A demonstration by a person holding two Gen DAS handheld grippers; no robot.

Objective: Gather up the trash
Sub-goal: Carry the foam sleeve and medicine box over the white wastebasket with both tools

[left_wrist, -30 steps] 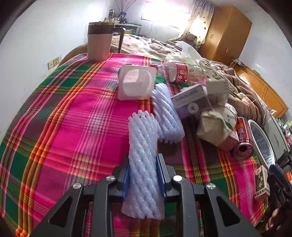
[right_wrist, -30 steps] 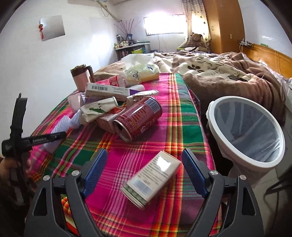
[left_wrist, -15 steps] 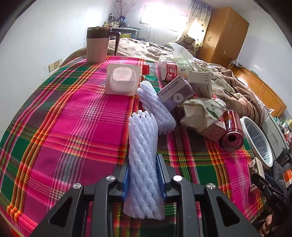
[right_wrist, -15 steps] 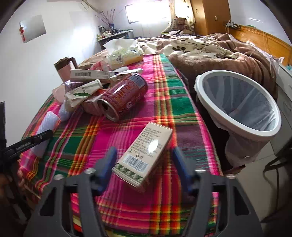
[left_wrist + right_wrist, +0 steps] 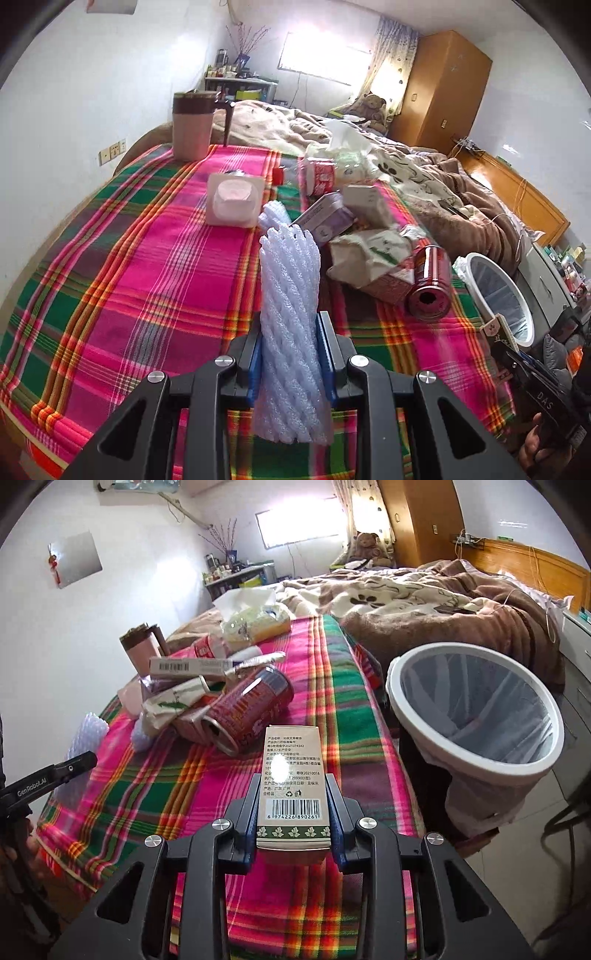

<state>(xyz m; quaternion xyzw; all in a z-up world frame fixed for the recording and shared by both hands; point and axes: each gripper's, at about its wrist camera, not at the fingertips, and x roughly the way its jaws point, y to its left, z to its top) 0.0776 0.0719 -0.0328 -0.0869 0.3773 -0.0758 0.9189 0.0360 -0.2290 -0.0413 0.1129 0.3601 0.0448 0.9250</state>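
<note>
My left gripper (image 5: 290, 325) is shut on a white foam net sleeve (image 5: 290, 295) and holds it above the plaid table. My right gripper (image 5: 291, 786) is shut on a beige carton with a barcode (image 5: 291, 775), lifted over the table's right part. The white-rimmed trash bin (image 5: 476, 716) stands on the floor right of the table; it also shows in the left wrist view (image 5: 495, 295). A trash pile lies mid-table: a red can (image 5: 251, 712), crumpled paper bag (image 5: 365, 254), purple box (image 5: 325, 221) and a second foam sleeve (image 5: 271, 216).
A pink mug with a brown lid (image 5: 194, 127) stands at the table's far end. A white square tub (image 5: 234, 201), a plastic bottle with a red label (image 5: 319, 175) and a tissue pack (image 5: 255, 622) lie behind the pile. A bed with brown blankets (image 5: 443, 605) lies beyond.
My right gripper closed on the beige carton and lifted it off the table. My left gripper rose and drew back, still holding the foam sleeve.
</note>
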